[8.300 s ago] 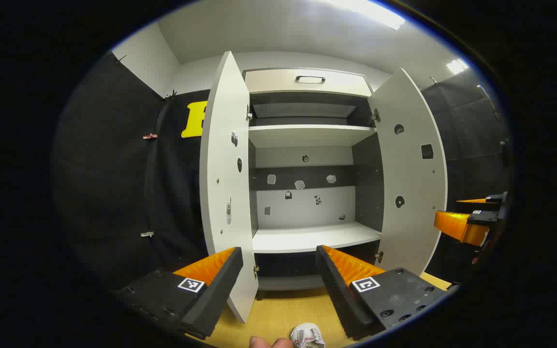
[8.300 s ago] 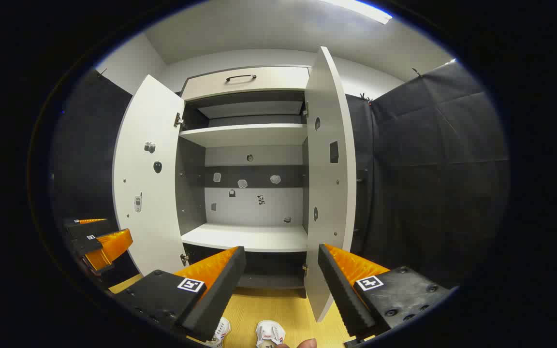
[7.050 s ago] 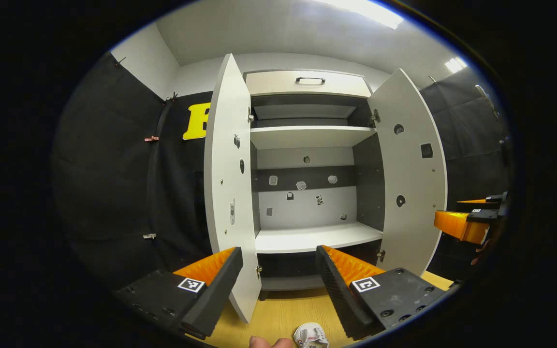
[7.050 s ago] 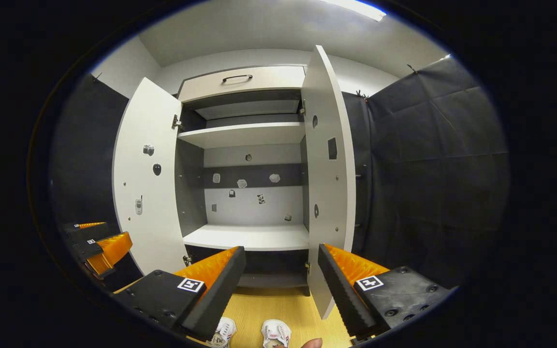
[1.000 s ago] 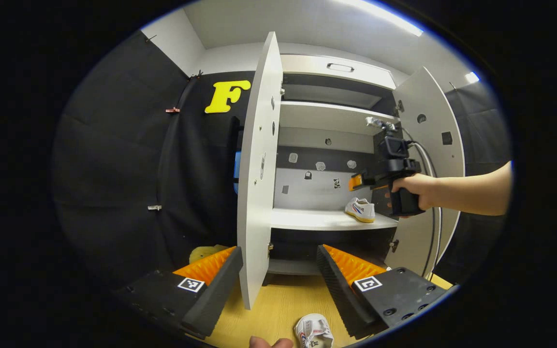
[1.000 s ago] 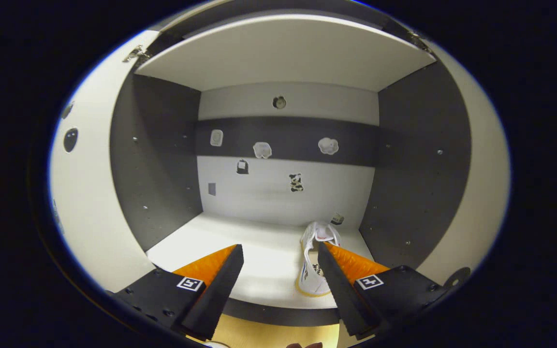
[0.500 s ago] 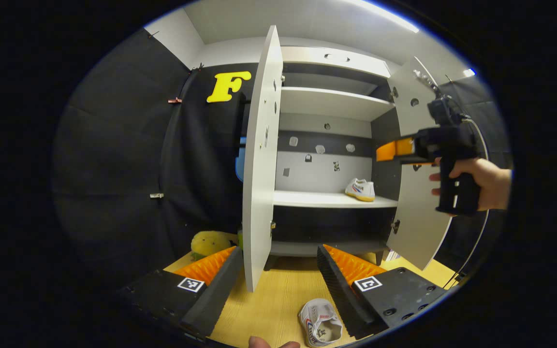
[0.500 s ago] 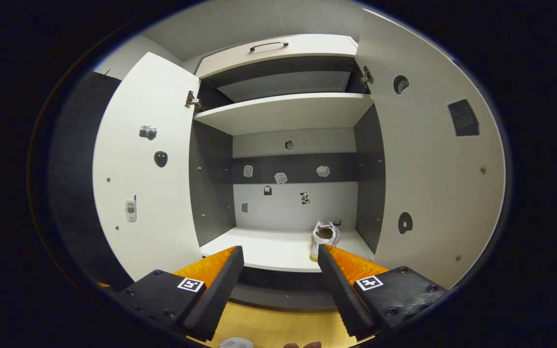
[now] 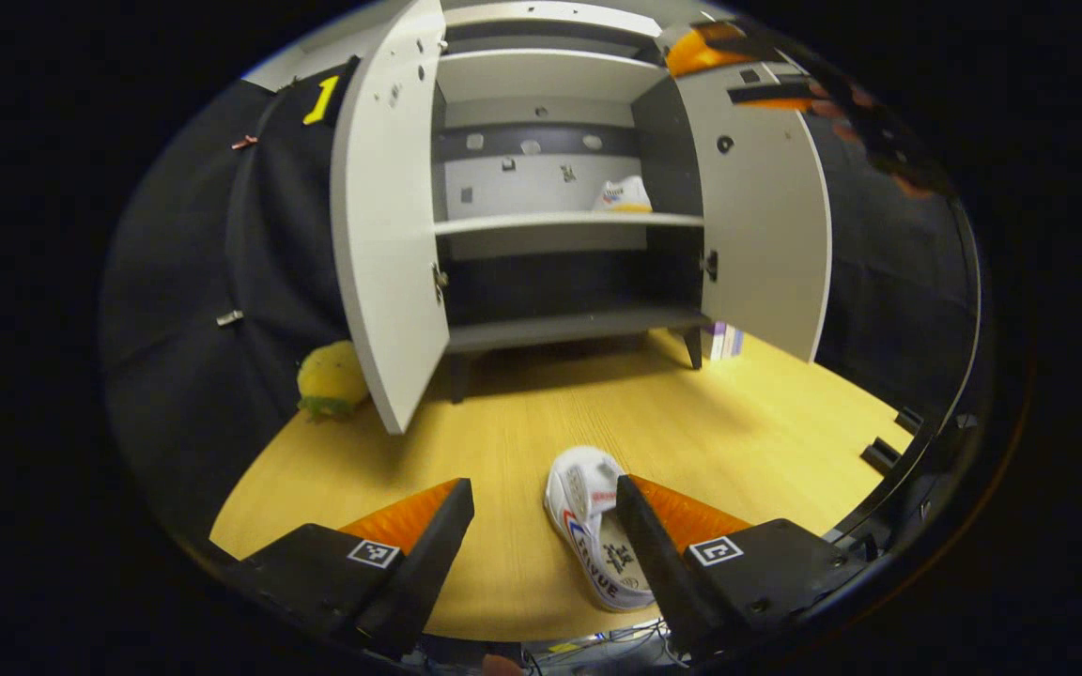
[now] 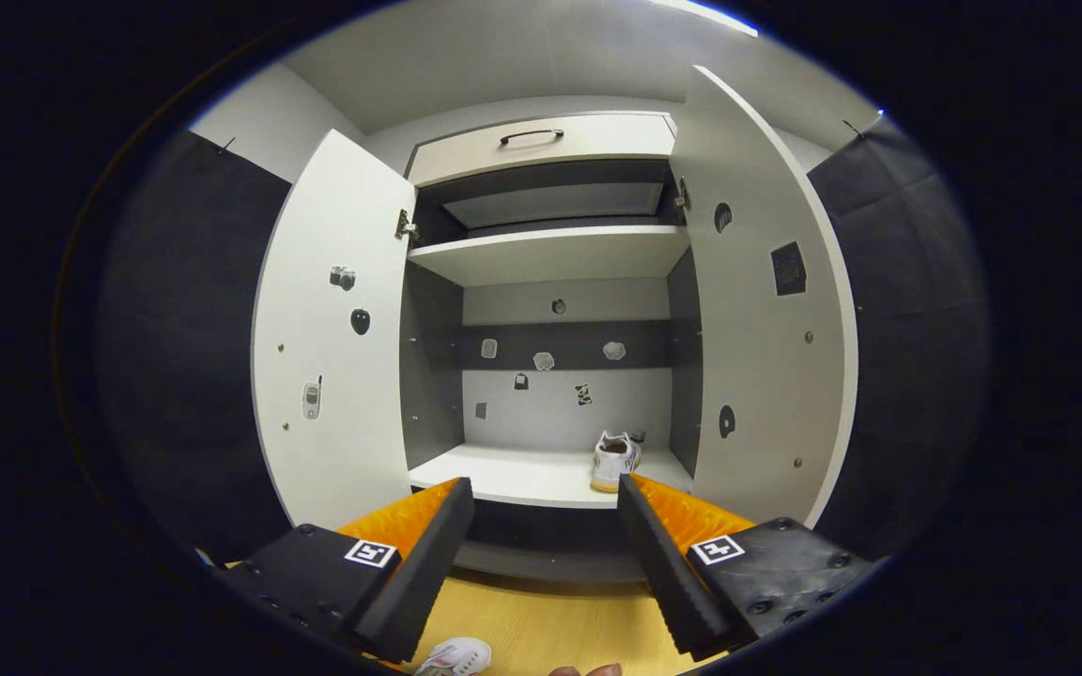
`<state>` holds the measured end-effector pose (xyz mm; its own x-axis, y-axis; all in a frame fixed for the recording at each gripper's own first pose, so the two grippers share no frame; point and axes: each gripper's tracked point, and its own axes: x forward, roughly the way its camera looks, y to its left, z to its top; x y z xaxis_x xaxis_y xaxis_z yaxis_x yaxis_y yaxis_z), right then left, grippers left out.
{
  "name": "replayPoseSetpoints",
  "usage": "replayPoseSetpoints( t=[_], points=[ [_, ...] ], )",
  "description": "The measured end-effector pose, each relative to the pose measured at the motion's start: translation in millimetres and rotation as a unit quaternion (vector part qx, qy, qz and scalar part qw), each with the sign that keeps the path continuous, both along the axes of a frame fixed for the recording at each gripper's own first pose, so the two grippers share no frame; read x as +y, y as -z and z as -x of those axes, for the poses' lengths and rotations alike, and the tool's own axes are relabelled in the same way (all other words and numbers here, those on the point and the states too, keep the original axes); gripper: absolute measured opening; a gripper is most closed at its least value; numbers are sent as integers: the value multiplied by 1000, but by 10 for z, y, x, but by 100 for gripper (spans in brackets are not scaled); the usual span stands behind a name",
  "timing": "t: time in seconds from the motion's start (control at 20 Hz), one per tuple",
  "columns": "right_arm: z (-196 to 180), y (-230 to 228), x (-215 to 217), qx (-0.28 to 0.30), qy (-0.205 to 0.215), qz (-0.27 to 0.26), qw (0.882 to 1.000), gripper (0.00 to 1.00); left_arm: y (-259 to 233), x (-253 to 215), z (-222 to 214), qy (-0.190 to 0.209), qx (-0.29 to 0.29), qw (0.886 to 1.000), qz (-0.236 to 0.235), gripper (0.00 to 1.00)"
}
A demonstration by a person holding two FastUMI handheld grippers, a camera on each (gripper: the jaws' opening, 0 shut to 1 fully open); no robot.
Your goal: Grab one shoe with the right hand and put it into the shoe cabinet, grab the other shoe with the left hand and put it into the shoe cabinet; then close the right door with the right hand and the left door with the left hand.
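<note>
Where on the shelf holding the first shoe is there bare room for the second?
The shelf is bare from its left wall across to the first shoe, which sits by the right wall; that corner is crowded. The second shoe lies on the floor.

Matt white board shoe cabinet [image 10: 334, 376], pale wood-grain floor [image 9: 541, 413], white canvas-like shoe [image 9: 593, 526].

Your left gripper [image 9: 544, 530] carries two long wedge-shaped fingers with ribbed inner faces, each rising from a flat dark mounting block. A small square black-and-white marker sits on top of each block, and round screw heads dot the block on the right side. Your right gripper [image 10: 546, 530] is built the same way: ribbed wedges, dark blocks, one square marker apiece, and screws along the outer edges.
</note>
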<state>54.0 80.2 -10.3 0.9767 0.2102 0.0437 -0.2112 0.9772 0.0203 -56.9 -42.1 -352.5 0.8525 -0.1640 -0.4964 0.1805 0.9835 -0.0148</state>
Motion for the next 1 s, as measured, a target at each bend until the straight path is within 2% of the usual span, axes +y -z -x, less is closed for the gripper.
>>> replayPoseSetpoints(
  t=[0.1, 0.3, 0.4, 0.55, 0.6, 0.7, 0.75, 0.8, 0.85, 1.0],
  points=[
    [23, -22, -29, 2, -1, -2, 1000, 98, 262, -99, -18, 4, 30, 1000, 2, 91],
    [54, -41, -161, 8, 6, 7, 1000, 98, 676, -171, -236, 4, 44, 999, -17, 78],
    [81, -10, -242, 11, 10, 26, 1000, 98, 818, -198, -377, 4, 44, 999, -23, 68],
    [82, 27, -342, 21, 19, 26, 999, 98, 862, -275, -577, 6, 35, 999, -13, 46],
    [78, 49, -392, 23, 24, 30, 999, 98, 875, -262, -628, -1, 31, 999, -16, 42],
    [73, 109, -444, 27, 28, 41, 998, 98, 918, -165, -721, -18, 24, 999, -40, 32],
    [82, 129, -449, 30, 28, 41, 998, 98, 942, -106, -761, -26, 24, 998, -53, 22],
    [77, 153, -450, 32, 28, 40, 998, 98, 943, -110, -769, -23, 27, 998, -55, 16],
    [78, 173, -460, 33, 30, 39, 998, 98, 937, -125, -766, -18, 36, 998, -54, 11],
    [24, 236, -428, 39, 28, 33, 998, 98, 904, -125, -748, -11, 78, 996, -38, 5]
  ],
)
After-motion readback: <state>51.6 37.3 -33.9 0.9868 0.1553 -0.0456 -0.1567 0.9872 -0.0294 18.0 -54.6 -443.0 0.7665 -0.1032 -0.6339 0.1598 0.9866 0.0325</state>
